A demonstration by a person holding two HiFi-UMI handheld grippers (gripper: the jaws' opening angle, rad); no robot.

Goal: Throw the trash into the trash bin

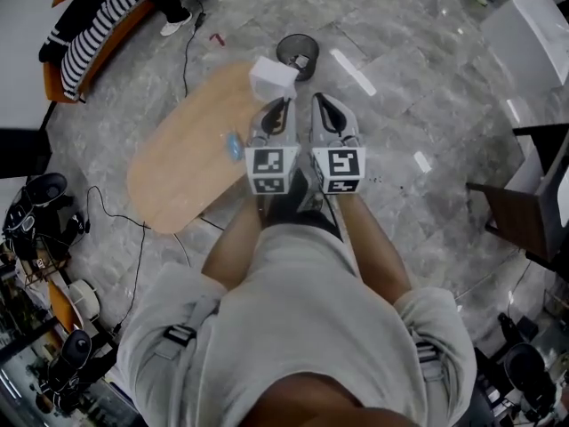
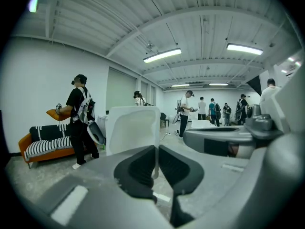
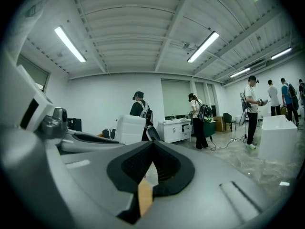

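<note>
A white, boxy piece of trash (image 1: 273,78) is pinched in my left gripper (image 1: 279,107), whose jaws are shut on its lower edge. In the left gripper view the trash (image 2: 132,128) stands upright above that gripper (image 2: 156,149). My right gripper (image 1: 322,102) is held close beside it on the right, shut with nothing between its jaws (image 3: 152,147). From the right gripper view the trash (image 3: 129,128) shows at the left. A black mesh trash bin (image 1: 298,53) stands on the floor just beyond both grippers, with something pale inside.
An oval wooden table (image 1: 178,163) lies at the left below the grippers, with a small blue item (image 1: 233,145) on it. Cables (image 1: 133,229) run across the grey floor. A dark chair (image 1: 520,212) stands at the right. An orange sofa (image 2: 45,147) and people (image 2: 81,120) stand further off.
</note>
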